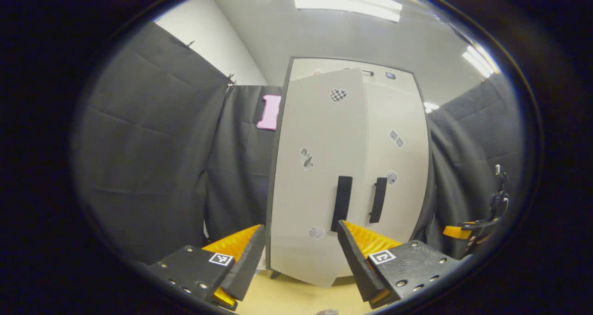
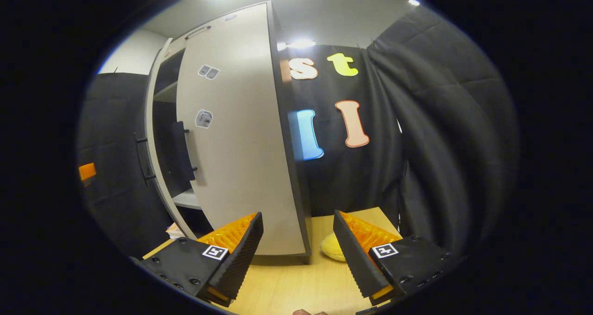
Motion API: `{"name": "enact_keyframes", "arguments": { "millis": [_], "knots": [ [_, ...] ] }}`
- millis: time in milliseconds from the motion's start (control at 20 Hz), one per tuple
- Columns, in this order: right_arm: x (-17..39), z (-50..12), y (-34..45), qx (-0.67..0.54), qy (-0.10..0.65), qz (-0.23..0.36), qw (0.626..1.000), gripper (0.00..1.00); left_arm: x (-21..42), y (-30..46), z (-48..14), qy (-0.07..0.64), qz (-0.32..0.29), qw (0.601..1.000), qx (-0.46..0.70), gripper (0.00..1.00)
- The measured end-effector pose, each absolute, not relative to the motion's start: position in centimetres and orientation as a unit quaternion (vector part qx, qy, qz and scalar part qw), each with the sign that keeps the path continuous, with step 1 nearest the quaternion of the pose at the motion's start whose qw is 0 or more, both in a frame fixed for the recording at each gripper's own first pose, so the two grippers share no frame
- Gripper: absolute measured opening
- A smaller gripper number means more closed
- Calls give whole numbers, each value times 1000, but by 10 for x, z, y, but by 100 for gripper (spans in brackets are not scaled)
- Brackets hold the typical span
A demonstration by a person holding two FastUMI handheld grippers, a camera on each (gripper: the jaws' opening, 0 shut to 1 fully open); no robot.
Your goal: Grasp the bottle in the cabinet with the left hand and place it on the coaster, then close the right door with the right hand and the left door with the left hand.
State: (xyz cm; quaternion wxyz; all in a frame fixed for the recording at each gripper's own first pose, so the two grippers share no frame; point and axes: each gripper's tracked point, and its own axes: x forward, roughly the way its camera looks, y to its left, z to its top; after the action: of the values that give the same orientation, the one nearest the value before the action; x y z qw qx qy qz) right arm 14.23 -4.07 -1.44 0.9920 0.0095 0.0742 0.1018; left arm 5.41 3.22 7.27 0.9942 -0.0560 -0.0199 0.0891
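Your cabinet (image 1: 347, 176) stands on the wooden table (image 2: 296, 282): the left door (image 1: 319, 176) hangs slightly ajar, the right door (image 2: 236, 143) looks nearly shut. Your left gripper (image 1: 301, 255) is spread wide, holding nothing, just before the left door's handle (image 1: 342, 203). Your right gripper (image 2: 296, 255) is likewise released, near a yellow object (image 2: 332, 249).

Right gripper (image 2: 299, 241) jaws apart before right door (image 2: 236, 157).

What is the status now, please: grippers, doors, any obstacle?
Left gripper open, facing left door, ajar. Right gripper open, near right door, not fully closed. Nothing blocking.
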Motion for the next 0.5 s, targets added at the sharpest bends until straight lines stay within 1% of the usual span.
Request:
{"name": "enact_keyframes", "arguments": {
  "millis": [250,400,500],
  "knots": [
    [146,19,-15,-8,35,124,992,96,22,48,92,-45,99,993,-42,97],
    [143,31,2,-10,23,127,992,96,21,52,93,-47,100,994,-23,97],
    [140,33,13,-11,18,120,993,96,24,60,92,-45,100,994,-4,96]
  ]
}}
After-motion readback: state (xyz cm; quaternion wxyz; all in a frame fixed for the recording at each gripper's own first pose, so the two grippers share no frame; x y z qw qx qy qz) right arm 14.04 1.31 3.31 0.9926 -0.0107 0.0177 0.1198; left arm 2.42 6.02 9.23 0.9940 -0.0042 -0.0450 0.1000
